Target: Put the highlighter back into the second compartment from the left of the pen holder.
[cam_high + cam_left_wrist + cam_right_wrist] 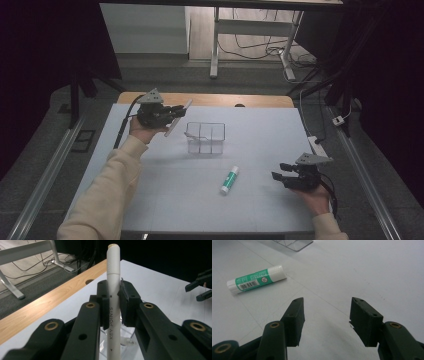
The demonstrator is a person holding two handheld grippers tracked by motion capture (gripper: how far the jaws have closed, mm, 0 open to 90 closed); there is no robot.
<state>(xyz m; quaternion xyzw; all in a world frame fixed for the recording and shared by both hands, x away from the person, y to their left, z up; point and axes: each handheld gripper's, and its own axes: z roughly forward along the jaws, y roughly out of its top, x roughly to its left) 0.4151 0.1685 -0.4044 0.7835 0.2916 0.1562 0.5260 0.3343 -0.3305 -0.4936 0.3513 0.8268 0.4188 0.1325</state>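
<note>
Left hand: raised above the table (pixel 165 200), up-left of the box (pixel 205 137), palm under the left gripper (pixel 176 111); the sleeved forearm runs up from the bottom edge of the high view.
Left gripper: points level toward the box, jaws pinched on the pen (pixel 178 118) (its printed side faces the left gripper view's camera).
Pen: white, clamped at mid-barrel, crossing the jaws with both ends sticking out; its lower end hangs just left of the box, clear of the table.
Right hand: low, down-right of the box and well apart from it, cradling the right gripper (pixel 278 170) near the table's right edge.
Right gripper: jaws spread with bare table between them, aimed left toward the glue stick (pixel 256 279).
Box: clear plastic, split by inner walls into compartments; I see nothing lying in them.
Glue stick: green and white, flat on the table below and right of the box, between it and the right gripper.
</note>
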